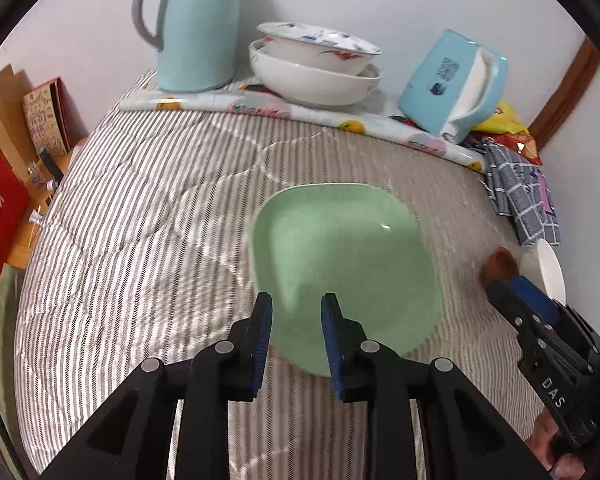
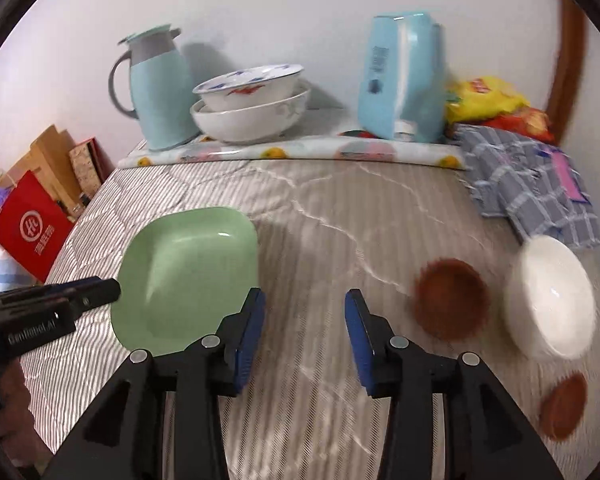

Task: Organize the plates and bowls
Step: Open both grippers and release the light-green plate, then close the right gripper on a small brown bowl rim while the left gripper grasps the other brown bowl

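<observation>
A pale green square plate point(image 1: 340, 264) point(image 2: 188, 276) lies flat on the striped bed cover. My left gripper point(image 1: 296, 316) hovers over its near edge, jaws apart, pads not pressing on it; in the right wrist view the left gripper point(image 2: 100, 292) points at the plate's left rim. My right gripper point(image 2: 305, 304) stands open over bare cover just right of the plate, nothing between its fingers. To its right sit a small brown bowl point(image 2: 452, 300), a white bowl point(image 2: 548, 296) and a second brown dish point(image 2: 564, 404). Two larger white bowls point(image 1: 316, 64) point(image 2: 252, 108) are stacked at the back.
On a fruit-print mat along the wall stand a light-blue thermos jug point(image 1: 196, 28) and a blue box point(image 1: 452, 80). A checked cloth point(image 2: 532, 188) and snack bags point(image 2: 488, 96) lie at the back right. Red bags and cartons point(image 1: 0, 208) stand off the bed's left edge.
</observation>
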